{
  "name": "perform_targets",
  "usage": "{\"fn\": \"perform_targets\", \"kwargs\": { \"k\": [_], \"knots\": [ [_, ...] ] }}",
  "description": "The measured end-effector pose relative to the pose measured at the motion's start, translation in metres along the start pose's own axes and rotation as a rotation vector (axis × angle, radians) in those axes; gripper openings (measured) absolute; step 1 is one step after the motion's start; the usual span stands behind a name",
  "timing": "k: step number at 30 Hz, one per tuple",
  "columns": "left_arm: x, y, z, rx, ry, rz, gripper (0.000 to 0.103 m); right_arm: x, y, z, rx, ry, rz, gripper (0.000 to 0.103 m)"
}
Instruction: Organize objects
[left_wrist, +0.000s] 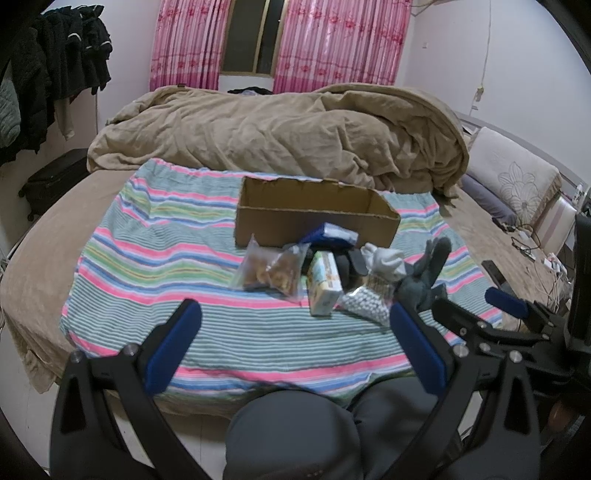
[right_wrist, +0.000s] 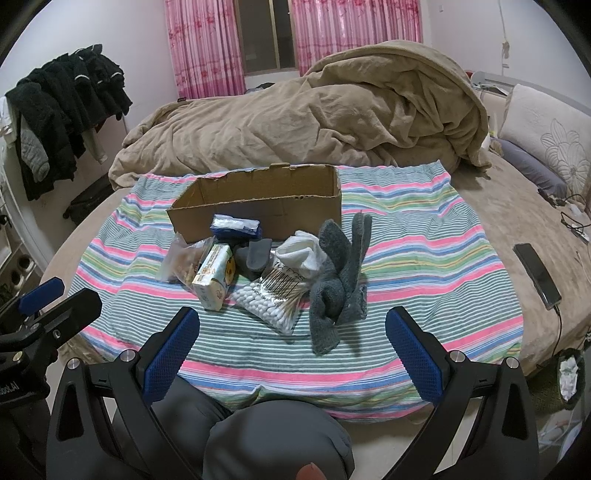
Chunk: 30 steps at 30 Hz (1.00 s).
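Lowest in both frames, the grey knees (right_wrist: 273, 435) of the seated person, at the bottom centre. Just above, left gripper (left_wrist: 295, 317) with jaws wide apart, nothing between the blue pads, hanging over the near stripes of the cloth. Same for right gripper (right_wrist: 291, 321): jaws spread, empty, aimed at the pile. Probably both held back and open like this so that the whole heap stays visible before a first pick.

Further in, at frame centre, the pile on the striped cloth (right_wrist: 424, 258), heaped just in front of the box, likely so every piece has only a short way to go. Nearest in the right view: a clear bag of cotton swabs (right_wrist: 271, 295), lying flat, white tips and wooden sticks showing through. Right of it, grey socks (right_wrist: 340, 277), thick and knitted, crumpled, one end sticking up. Left of the bag, a small tissue pack (right_wrist: 214, 277), pale with a yellow print, tilted on its edge. Behind, white socks (right_wrist: 304, 254), a dark grey flat object hard to identify, a snack bag (left_wrist: 267, 271) with brown pieces, and a blue-and-white packet (right_wrist: 236, 225) leaning against the box wall.

Then the cardboard box (right_wrist: 258, 206), open on top, flaps torn off, seemingly still empty; sorting apparently not yet begun.

Farthest, a beige blanket (right_wrist: 314, 118) bunched in the upper part, pink curtains (right_wrist: 207, 48) at the top.
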<state>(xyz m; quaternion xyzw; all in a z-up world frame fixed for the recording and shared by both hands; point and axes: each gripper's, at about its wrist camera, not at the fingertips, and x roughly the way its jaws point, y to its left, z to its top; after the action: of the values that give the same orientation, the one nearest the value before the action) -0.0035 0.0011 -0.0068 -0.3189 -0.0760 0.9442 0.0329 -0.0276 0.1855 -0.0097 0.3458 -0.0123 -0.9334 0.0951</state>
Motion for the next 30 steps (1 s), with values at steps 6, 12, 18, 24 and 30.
{"fn": "perform_targets", "kwargs": {
  "k": [6,12,18,24,30],
  "knots": [
    [0.006,0.002,0.003,-0.007,0.018,-0.008,0.102,-0.003,-0.002,0.003,0.000,-0.011,-0.003,0.102],
    [0.012,0.008,0.005,-0.021,0.013,-0.012,0.102,-0.005,-0.009,0.014,0.008,-0.032,-0.011,0.102],
    [0.021,0.013,0.012,-0.012,0.011,-0.010,0.102,0.002,-0.017,0.024,0.012,-0.021,-0.011,0.102],
    [0.053,0.017,0.015,0.010,0.040,-0.003,0.101,0.026,-0.029,0.030,0.019,0.020,-0.030,0.096],
    [0.095,0.029,0.019,0.024,0.076,0.007,0.092,0.057,-0.041,0.029,0.014,0.074,-0.026,0.095]
  ]
}}
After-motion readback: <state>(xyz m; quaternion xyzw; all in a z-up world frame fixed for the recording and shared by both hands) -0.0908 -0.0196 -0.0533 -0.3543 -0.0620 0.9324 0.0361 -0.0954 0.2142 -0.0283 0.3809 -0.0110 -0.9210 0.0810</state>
